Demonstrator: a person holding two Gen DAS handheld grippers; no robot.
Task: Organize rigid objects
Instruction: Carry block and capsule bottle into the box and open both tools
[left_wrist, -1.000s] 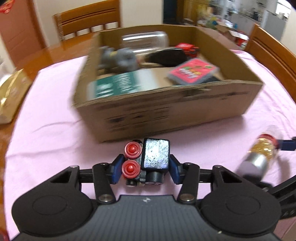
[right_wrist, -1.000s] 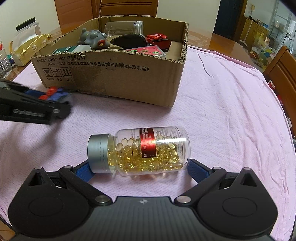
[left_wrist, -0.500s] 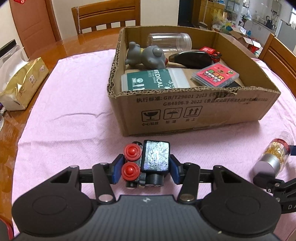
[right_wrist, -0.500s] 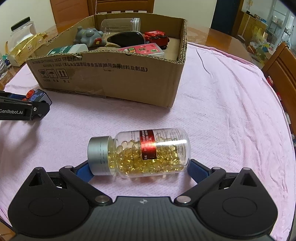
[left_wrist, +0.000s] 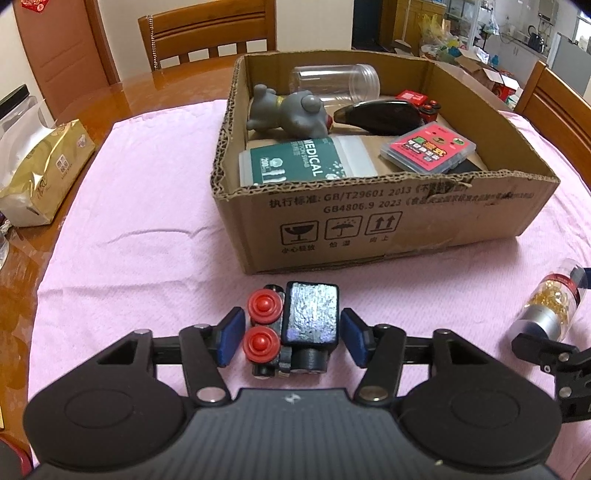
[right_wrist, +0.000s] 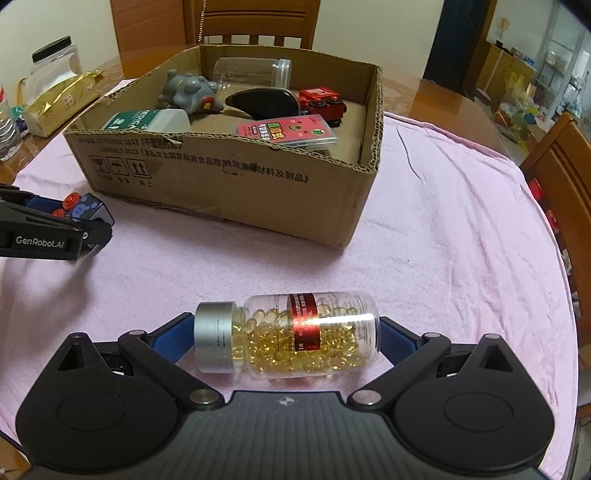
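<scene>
Here, I hold a toy train car between barely touching left jaws and a sideways capsule bottle pinched end to end in the right, both low over the bench short of the cardboard box, where either could slip.

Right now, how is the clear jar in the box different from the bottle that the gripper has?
The clear jar is empty and has no cap on; the capsule bottle is full of golden capsules, with a silver cap and a red label. The jar lies inside the cardboard box; the bottle is outside it, between the right gripper's fingers. Both are see-through and lie on their sides.
</scene>
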